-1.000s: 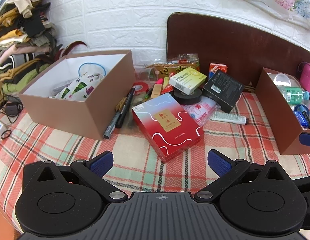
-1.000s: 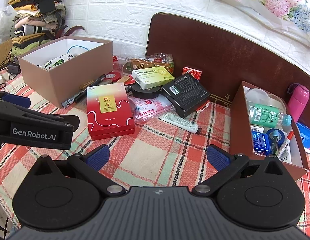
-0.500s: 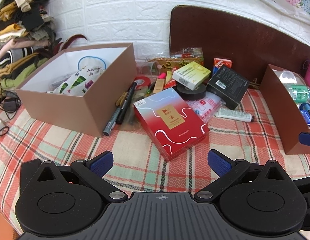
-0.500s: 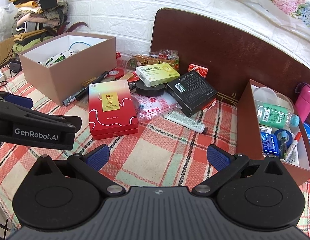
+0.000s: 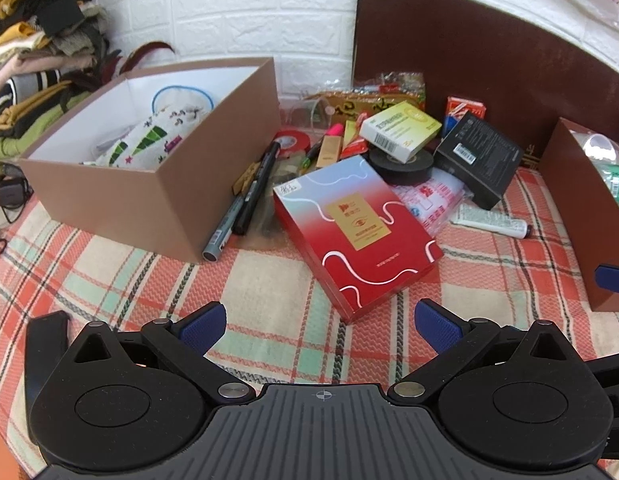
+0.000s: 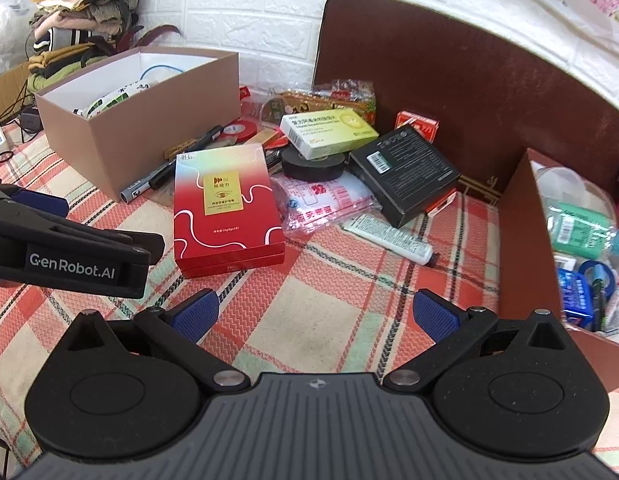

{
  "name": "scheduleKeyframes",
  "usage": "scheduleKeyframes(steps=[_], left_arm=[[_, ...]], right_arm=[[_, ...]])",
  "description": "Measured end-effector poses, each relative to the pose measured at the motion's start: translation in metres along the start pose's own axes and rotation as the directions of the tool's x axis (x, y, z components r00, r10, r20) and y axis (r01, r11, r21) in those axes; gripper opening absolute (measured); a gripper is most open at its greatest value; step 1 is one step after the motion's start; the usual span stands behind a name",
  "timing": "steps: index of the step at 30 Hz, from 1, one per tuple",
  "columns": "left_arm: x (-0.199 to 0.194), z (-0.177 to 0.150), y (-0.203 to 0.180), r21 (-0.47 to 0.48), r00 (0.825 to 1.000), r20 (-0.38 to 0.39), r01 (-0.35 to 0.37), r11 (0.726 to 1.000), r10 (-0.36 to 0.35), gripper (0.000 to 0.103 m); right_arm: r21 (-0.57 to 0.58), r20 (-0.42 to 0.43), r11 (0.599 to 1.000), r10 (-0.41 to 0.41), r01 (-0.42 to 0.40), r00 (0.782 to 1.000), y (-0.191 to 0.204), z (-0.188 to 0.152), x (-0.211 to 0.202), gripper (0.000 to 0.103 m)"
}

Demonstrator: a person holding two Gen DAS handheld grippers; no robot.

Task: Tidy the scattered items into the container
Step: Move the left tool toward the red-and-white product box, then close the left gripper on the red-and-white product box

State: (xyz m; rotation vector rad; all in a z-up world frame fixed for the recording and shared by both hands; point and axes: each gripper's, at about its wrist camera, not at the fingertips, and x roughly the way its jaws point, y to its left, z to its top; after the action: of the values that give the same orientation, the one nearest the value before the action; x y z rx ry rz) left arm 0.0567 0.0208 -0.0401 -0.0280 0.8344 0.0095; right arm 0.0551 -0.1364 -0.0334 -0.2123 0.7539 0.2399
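Both claws are held released and empty above the near edge of the plaid tablecloth (image 5: pixel 269 280): the left gripper (image 5: pixel 317 322) and the right gripper (image 6: pixel 315 310), with blue pads (image 6: pixel 433 314) set wide apart. Just beyond them a red gift box (image 5: pixel 355 226) is seen lying flat among the scattered items. At the right edge an open brown box (image 6: pixel 517 240) is filled with a green bottle (image 6: pixel 577 228) and markers. Toward the far left corner a second brown box (image 5: pixel 157 184) is seen holding a patterned pouch (image 5: pixel 145 140). Behind the pile, black tape (image 6: pixel 313 164), a yellow-green medicine box (image 6: pixel 329 130) and a black carton (image 6: pixel 405 172) are heaped before a dark headboard (image 6: pixel 449 68) and white brick wall. "GenRobot.AI" is printed on the left gripper's side.
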Motion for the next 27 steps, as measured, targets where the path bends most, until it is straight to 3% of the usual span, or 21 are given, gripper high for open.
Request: scheduleKeyframes(steps=[7,15,18,22,27], left_arm=[[0.035,0.003,0.012,-0.020,0.997,-0.045,0.065,0.998,-0.066,0.103],[0.078,0.017,0.015,0.004,0.989,-0.072,0.128,0.992,-0.127,0.096],[0.087,0.022,0.019,-0.006,0.980,-0.065,0.188,0.982,-0.188,0.095],[0.096,0.030,0.022,-0.004,0.969,-0.059,0.241,0.970,-0.241,0.094],[0.111,0.037,0.025,-0.023,0.953,-0.065,0.296,0.955,-0.297,0.095]], right_arm=[[-0.038,-0.058,0.997,0.067,-0.069,0.996,-0.002,-0.004,0.038,0.103],[-0.101,-0.019,0.979,0.175,-0.176,0.984,-0.004,-0.001,0.087,0.103],[-0.128,-0.007,0.968,0.215,-0.214,0.977,-0.004,0.001,0.104,0.103],[-0.216,0.007,0.954,0.214,-0.208,0.977,0.004,0.005,0.120,0.103],[-0.336,0.024,0.913,0.252,-0.229,0.968,0.016,0.008,0.131,0.102]])
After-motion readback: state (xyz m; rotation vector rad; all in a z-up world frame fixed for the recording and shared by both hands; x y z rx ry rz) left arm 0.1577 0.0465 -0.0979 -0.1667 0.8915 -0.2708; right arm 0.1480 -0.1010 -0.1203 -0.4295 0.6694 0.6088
